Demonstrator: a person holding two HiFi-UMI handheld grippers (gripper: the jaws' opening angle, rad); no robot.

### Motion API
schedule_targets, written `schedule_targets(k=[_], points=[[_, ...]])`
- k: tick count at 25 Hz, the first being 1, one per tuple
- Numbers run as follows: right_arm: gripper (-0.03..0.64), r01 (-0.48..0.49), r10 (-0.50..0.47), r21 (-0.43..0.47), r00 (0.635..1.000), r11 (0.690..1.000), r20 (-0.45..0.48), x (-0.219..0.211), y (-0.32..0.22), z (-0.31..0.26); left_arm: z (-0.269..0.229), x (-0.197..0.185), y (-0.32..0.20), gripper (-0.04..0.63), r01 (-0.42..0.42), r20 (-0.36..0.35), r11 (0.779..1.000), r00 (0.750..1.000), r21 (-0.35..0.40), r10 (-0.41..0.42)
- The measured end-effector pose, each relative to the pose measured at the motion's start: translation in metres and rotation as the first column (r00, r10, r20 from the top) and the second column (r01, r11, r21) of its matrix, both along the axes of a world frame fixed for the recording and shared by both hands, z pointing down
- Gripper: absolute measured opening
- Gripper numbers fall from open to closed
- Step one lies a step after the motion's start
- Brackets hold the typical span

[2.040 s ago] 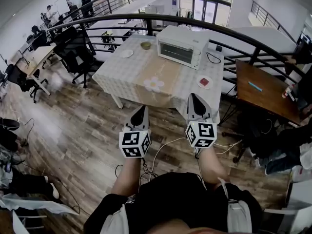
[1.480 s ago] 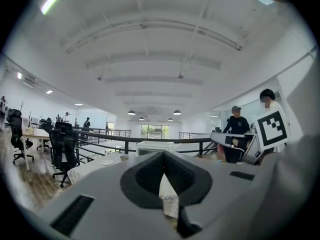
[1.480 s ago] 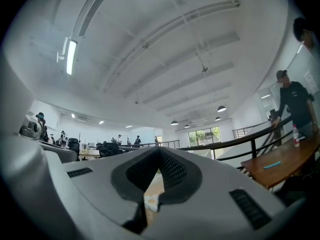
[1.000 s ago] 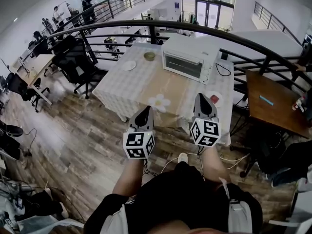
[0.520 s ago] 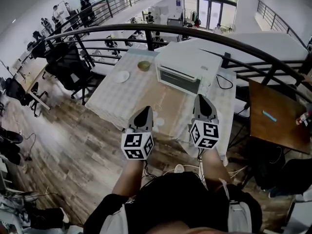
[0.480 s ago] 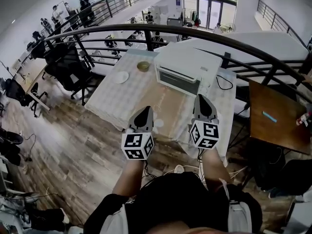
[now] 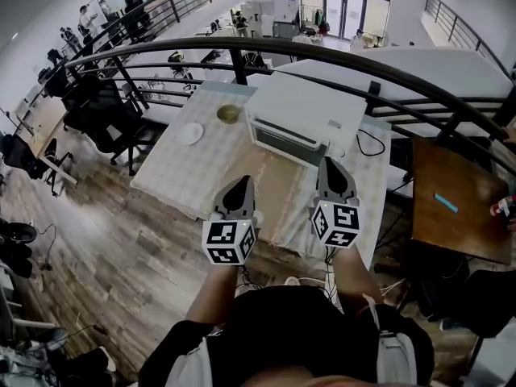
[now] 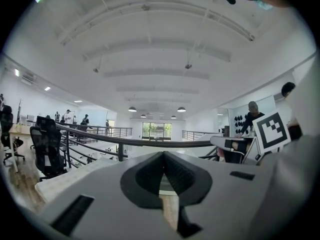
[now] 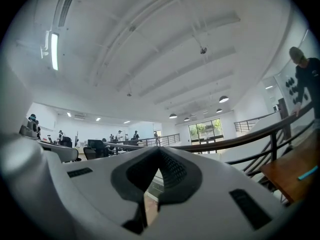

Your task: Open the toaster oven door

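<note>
A white toaster oven [image 7: 300,119] stands at the far side of a cloth-covered table [image 7: 193,164], its glass door shut and facing me. My left gripper [image 7: 240,185] hangs over the table's near edge, jaws together and nothing in them. My right gripper [image 7: 330,166] hovers just in front of the oven's right end, also shut and empty. In the left gripper view the left gripper's tips [image 8: 163,155] meet with the railing beyond. In the right gripper view the right gripper's tips [image 9: 159,151] meet too.
A small bowl [image 7: 228,113] and a white plate [image 7: 190,133] sit on the table's left part. A black railing [image 7: 339,55] curves behind the table. A black cord [image 7: 369,146] trails right of the oven. A wooden desk [image 7: 455,204] stands at the right, office chairs [image 7: 101,111] at the left.
I have walked up to the table: oven and table have slid nearer and lower in the head view. Both grippers keep their pose, now reaching over the table's near edge.
</note>
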State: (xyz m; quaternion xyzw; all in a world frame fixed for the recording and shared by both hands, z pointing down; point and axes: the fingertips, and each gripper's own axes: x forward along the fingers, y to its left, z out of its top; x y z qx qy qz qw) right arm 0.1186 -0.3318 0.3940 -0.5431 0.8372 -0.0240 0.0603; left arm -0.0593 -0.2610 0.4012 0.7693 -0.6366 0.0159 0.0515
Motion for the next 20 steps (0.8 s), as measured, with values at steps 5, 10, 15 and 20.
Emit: schedule_targets(k=[5, 10, 15, 20], points=[[0.003, -0.047, 0.047, -0.016, 0.999, 0.999, 0.003, -0.004, -0.018, 0.008, 0.008, -0.011, -0.022, 0.012, -0.035, -0.007, 0.999, 0.999, -0.015, 0.035], [0.059, -0.138, 0.141, -0.065, 0.989, 0.988, 0.051, 0.005, -0.023, 0.013, 0.001, -0.017, -0.034, 0.012, -0.094, -0.003, 0.996, 0.996, -0.009, 0.094], [0.094, -0.192, 0.217, -0.199, 0.970, 0.961, 0.112, 0.013, -0.038, 0.040, 0.005, -0.025, -0.040, 0.012, -0.123, -0.008, 0.992, 0.992, -0.018, 0.123], [0.103, -0.181, 0.245, -0.324, 0.955, 0.929, 0.168, 0.012, -0.057, 0.068, 0.011, -0.031, -0.042, 0.012, -0.143, -0.010, 0.989, 0.990, -0.032, 0.143]])
